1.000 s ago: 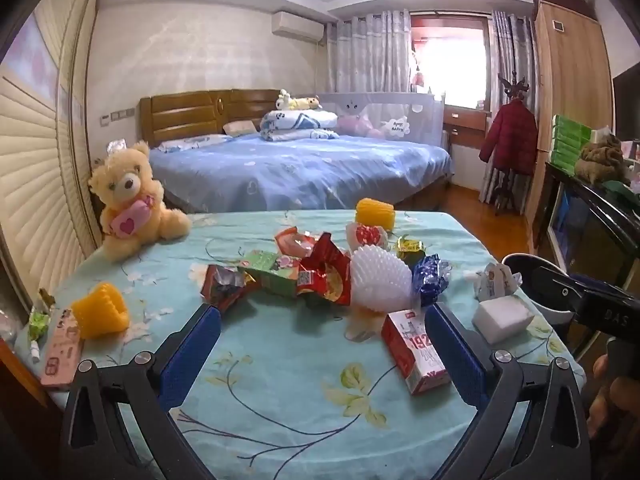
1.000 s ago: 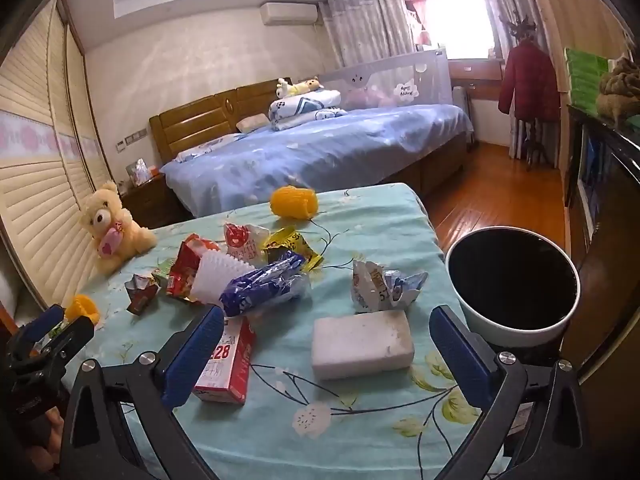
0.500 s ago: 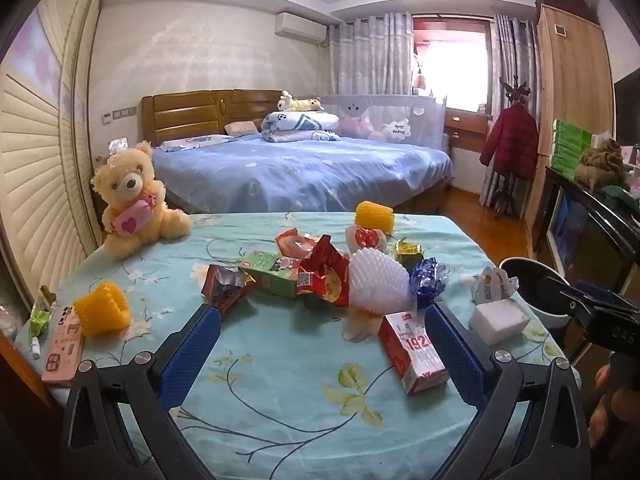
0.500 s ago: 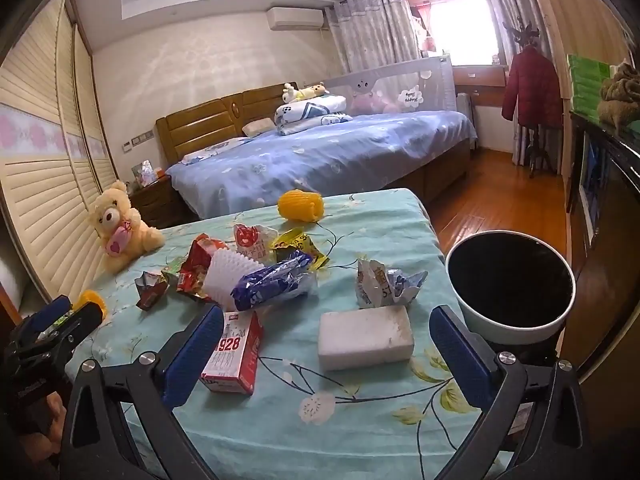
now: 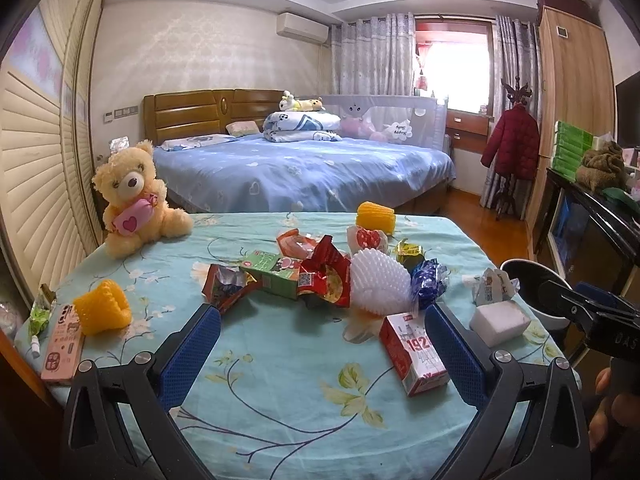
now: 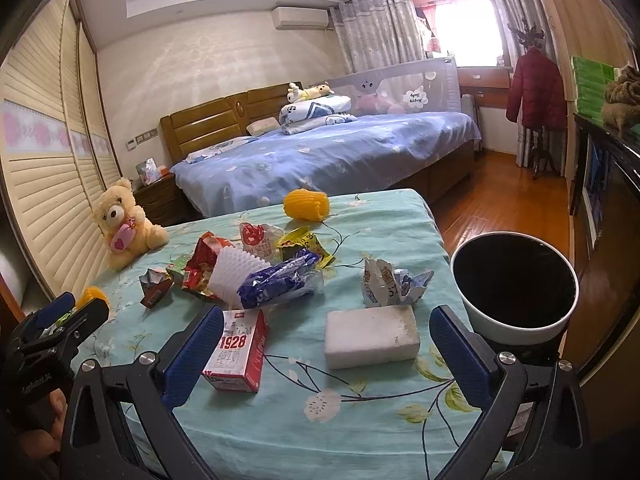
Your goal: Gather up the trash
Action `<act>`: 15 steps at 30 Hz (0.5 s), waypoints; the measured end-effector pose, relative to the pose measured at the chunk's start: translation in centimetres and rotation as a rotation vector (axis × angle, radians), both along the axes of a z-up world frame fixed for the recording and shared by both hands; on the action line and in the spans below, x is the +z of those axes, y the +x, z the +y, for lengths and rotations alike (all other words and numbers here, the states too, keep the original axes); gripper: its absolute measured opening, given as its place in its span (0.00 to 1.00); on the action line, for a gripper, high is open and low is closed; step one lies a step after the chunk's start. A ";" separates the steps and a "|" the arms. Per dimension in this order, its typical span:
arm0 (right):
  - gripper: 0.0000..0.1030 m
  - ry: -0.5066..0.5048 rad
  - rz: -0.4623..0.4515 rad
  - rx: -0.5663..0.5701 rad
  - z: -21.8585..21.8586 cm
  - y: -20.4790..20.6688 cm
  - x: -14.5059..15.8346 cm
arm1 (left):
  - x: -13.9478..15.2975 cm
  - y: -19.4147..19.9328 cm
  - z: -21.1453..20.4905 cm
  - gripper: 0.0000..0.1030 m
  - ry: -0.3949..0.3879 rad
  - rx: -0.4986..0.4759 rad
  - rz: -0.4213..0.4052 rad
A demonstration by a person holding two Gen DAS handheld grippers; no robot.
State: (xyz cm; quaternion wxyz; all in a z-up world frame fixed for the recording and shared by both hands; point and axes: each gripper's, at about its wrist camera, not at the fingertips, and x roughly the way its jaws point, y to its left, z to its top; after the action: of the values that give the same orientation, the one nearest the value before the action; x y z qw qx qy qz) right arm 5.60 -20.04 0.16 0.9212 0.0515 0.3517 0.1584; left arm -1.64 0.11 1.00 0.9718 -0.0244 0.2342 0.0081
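- table (image 6: 360, 432): fills the lower half of both views under a floral cloth; the trash sits in a loose heap at centre frame, nothing collected yet by the look of it.
- bin (image 6: 516, 326): right edge of the right view, just off the table's side; the inside reads plain black and i cannot tell if anything is in it.
- left tongs (image 5: 322, 344) and right tongs (image 6: 326, 350): both spread wide at the bottom of their frames, gripping nothing.
- foam block (image 6: 372, 336): lower centre of the right view, between the right fingers; likely light and squashy, best pinched across its short sides.
- carton (image 6: 238, 350): beside the right tongs' left finger, lying flat; stiff card, probably light, take it across the narrow faces.
- white net (image 5: 380, 284): centre of the left view; soft and springy, any grip will do.
- wrappers (image 5: 324, 276): crinkled foil, nearly weightless and slippery; pinch a raised fold, not a flat face.
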 end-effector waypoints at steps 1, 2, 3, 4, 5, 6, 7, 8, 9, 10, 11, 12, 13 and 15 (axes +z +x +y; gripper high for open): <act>1.00 0.001 -0.001 0.000 0.0 0.0 0.0 | 0.0 0.0 0.0 0.99 0.000 0.000 -0.001; 1.00 0.001 -0.003 0.001 0.0 0.0 0.0 | 0.0 0.0 0.0 0.99 0.000 -0.001 -0.001; 1.00 0.003 -0.004 0.001 -0.1 0.0 0.1 | 0.0 0.0 0.0 0.99 0.002 -0.001 0.000; 1.00 0.005 -0.005 0.001 -0.1 -0.1 0.1 | 0.0 0.0 0.0 0.99 0.003 -0.001 0.000; 1.00 0.005 -0.006 0.001 -0.1 0.0 0.2 | 0.1 0.0 0.0 0.99 0.004 -0.003 0.000; 1.00 0.006 -0.007 0.002 -0.1 -0.1 0.2 | 0.0 0.0 0.0 0.99 0.005 -0.002 -0.001; 1.00 0.006 -0.008 0.002 -0.1 -0.1 0.2 | 0.0 -0.1 0.0 0.99 0.006 -0.002 -0.002; 1.00 0.006 -0.009 0.003 -0.1 -0.1 0.2 | 0.1 0.0 0.0 0.99 0.006 -0.002 0.000; 1.00 0.007 -0.008 0.003 -0.1 -0.1 0.3 | 0.0 -0.1 0.0 0.99 0.005 -0.003 -0.001; 1.00 0.008 -0.007 0.004 -0.1 -0.1 0.2 | 0.0 -0.1 -0.1 0.99 0.005 -0.002 -0.001; 1.00 0.009 -0.006 0.007 -0.1 -0.1 0.3 | 0.1 -0.1 0.0 0.99 0.005 -0.002 -0.001; 1.00 0.012 -0.005 0.008 -0.1 -0.1 0.3 | -0.1 -0.1 -0.1 0.99 0.006 -0.002 0.000; 1.00 0.015 -0.004 0.009 -0.2 0.0 0.4 | -0.1 -0.1 -0.1 0.99 0.007 -0.002 -0.001; 1.00 0.015 -0.005 0.010 -0.2 0.0 0.4 | -0.1 -0.1 -0.1 0.99 0.006 -0.002 -0.002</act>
State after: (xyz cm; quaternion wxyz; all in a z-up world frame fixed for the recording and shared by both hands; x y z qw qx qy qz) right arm 5.59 -20.22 0.59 0.9209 0.0560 0.3483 0.1656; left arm -1.73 0.04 0.90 0.9722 -0.0213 0.2330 0.0076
